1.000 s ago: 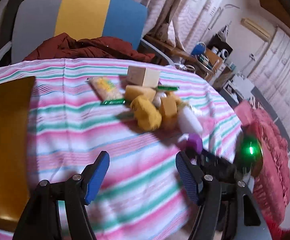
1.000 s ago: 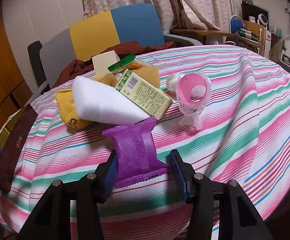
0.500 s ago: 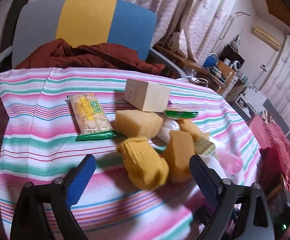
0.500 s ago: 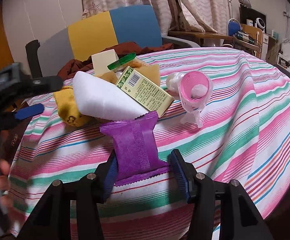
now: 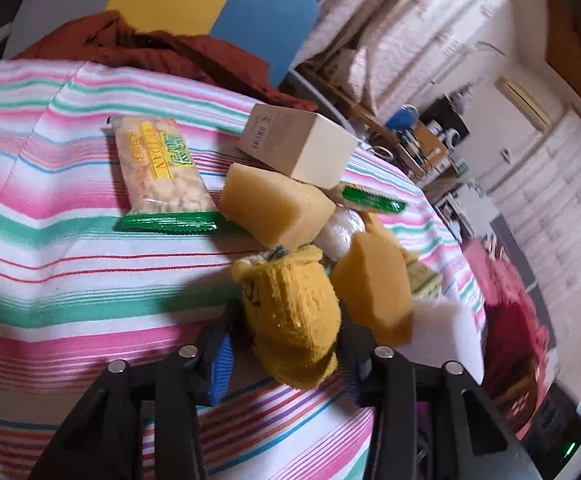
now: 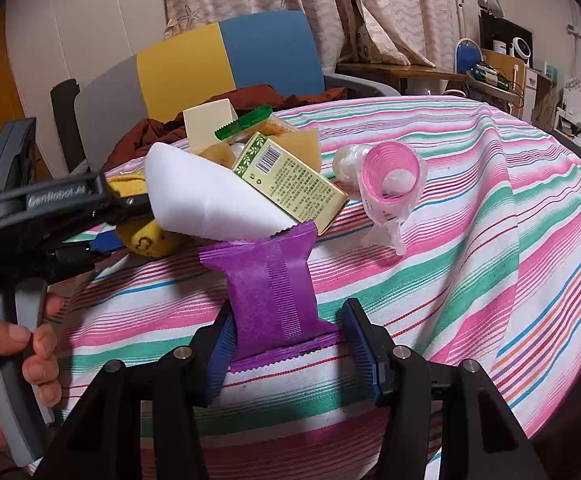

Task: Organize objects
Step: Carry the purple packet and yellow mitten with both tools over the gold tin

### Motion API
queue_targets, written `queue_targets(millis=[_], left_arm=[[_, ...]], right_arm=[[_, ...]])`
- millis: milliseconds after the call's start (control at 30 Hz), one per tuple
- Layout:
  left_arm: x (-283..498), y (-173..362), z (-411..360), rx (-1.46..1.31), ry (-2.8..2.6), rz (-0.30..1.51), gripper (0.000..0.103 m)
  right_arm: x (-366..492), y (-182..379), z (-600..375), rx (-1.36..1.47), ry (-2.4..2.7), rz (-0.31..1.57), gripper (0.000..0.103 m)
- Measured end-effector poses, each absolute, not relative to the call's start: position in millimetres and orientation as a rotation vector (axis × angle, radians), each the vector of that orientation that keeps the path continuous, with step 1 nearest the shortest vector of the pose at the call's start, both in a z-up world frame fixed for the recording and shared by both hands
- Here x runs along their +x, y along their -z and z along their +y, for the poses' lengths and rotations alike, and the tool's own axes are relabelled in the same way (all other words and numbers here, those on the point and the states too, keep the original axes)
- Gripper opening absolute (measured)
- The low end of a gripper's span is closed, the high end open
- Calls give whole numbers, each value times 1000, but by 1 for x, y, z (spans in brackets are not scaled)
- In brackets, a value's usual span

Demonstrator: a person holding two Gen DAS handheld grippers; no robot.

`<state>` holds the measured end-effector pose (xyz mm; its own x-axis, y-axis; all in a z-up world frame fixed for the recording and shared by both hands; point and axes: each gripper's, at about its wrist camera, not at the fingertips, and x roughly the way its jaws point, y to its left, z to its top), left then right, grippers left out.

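A pile of small goods lies on a striped tablecloth (image 5: pixel 50 240). My left gripper (image 5: pixel 286 348) has its fingers around a mustard knitted sock (image 5: pixel 290 320), with a gap still showing on the left side. Beside the sock lie yellow sponges (image 5: pixel 274 204), a cream box (image 5: pixel 302 144) and a peanut snack pack (image 5: pixel 158 168). My right gripper (image 6: pixel 290 344) has its jaws around a purple packet (image 6: pixel 270 280), the left pad touching it and the right pad just off it. The left gripper also shows in the right wrist view (image 6: pixel 122 216).
A white foam wedge (image 6: pixel 206 196), a green-and-cream carton (image 6: pixel 290 184) and a pink ribbed cup in clear wrap (image 6: pixel 390 176) lie behind the purple packet. A grey, yellow and blue chair (image 6: pixel 218 60) with a red-brown cloth (image 5: pixel 150 48) stands behind the table.
My left gripper has moved forward into the pile and narrowed around the mustard sock. My right gripper has stayed around the purple packet.
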<state>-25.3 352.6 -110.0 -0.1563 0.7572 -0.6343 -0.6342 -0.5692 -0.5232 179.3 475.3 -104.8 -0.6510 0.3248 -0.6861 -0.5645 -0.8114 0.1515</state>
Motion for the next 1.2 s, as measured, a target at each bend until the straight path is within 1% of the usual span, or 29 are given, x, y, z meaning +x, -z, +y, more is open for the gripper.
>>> queue_targets(millis=[100,200,467,600,700,933,1200], left_arm=[[-21,112,339,-1110,-1853,-201,36],[-18,113,326,-1092,-1851,-251,34],[-2,112,310,-1041,-1876,-196,27],[-5,114,303,-1057,-1861,-238,23],[-3,114,290,-1070,-1854,-276,20],[6,119,253,-1109,-1782,-427,20],[36,89,212,-1004,-1779,-393,20]], right_arm=[[179,104,475,-910,-2424,482,55],[179,103,474,-912,-2415,474,53],[177,96,466,-956,-2425,528,51],[173,92,456,-994,-2457,586,51],[175,89,448,-1014,-2463,594,51],[177,87,437,-1038,-2464,611,51],[168,87,413,-1086,-2512,595,51]])
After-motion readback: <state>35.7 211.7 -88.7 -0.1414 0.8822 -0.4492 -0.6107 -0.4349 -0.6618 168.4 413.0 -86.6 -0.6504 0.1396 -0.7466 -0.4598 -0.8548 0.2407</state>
